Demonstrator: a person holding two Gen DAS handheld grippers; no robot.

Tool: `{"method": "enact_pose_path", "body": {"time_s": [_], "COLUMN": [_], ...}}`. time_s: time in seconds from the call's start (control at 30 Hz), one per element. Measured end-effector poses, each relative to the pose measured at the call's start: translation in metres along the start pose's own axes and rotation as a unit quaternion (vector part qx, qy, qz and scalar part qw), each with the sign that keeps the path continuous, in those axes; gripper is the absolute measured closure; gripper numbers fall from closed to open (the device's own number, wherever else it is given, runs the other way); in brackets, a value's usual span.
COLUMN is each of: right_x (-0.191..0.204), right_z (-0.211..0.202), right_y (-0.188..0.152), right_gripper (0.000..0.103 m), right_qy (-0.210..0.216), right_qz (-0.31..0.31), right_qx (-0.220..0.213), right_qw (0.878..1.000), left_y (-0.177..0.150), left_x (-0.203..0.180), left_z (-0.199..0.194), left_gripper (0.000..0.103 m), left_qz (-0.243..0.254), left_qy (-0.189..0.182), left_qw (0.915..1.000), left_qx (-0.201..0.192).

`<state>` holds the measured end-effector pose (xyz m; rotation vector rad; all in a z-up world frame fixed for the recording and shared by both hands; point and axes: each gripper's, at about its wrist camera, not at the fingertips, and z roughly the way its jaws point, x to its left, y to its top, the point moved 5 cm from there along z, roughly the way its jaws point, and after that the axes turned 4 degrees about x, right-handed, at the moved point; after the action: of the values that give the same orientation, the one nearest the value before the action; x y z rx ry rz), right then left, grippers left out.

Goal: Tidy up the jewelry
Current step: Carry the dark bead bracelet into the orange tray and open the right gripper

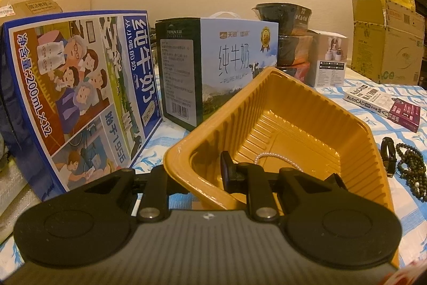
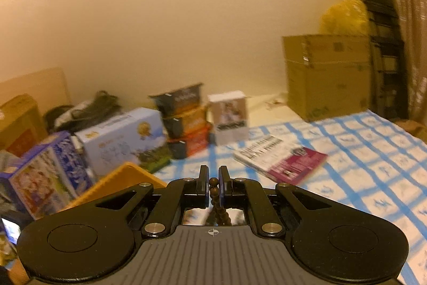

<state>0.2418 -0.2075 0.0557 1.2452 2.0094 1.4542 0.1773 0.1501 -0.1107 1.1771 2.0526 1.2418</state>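
Note:
A golden plastic tray [image 1: 307, 108] stands tilted on the blue checked cloth. My left gripper [image 1: 210, 176] is shut on its near rim, one finger [image 1: 226, 170] inside the tray and the other hidden behind the wall. A white pearl string [image 1: 275, 158] lies in the tray's bottom. To the tray's right, dark bead strands [image 1: 411, 167] and a black band [image 1: 388, 156] lie on the cloth. My right gripper [image 2: 213, 178] is raised above the cloth and shut on a dark brown bead string [image 2: 213, 191], which hangs down between the fingers. The tray's corner [image 2: 117, 183] shows to its lower left.
Two milk cartons [image 1: 80, 87] [image 1: 221, 63] stand behind the tray, beside stacked black bowls [image 1: 288, 34] and a small white box [image 1: 329, 60]. A book [image 1: 384, 106] lies on the cloth at the right. A cardboard box [image 2: 328, 74] and a folded ladder [image 2: 381, 44] stand at the back right.

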Motion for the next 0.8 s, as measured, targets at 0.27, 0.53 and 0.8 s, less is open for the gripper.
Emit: {"method": "enact_pose_path", "body": {"time_s": [0.27,0.53,0.8], "right_x": [0.066,0.125,0.147], "right_z": [0.019,0.072,0.135], "right_y": [0.025,0.026,-0.022], "right_gripper": [0.096,0.096,0.096], "right_qy": [0.113,0.205,0.219], "right_qz": [-0.014,0.005,0.022], "right_qx": [-0.012,0.007,0.091], "right_qw": [0.993,0.979,0.971], "left_y": [0.000,-0.002,-0.004], "left_x": [-0.001,0.000,0.002], "left_z": [-0.002,-0.002,-0.001], "left_gripper": [0.084,0.084,0.084], "left_qz": [0.001,-0.003,-0.010], "left_qy": [-0.001,-0.001,-0.002], "left_qw": [1.0000,1.0000,0.9999], "left_qx": [-0.003,-0.002,0.002]}}
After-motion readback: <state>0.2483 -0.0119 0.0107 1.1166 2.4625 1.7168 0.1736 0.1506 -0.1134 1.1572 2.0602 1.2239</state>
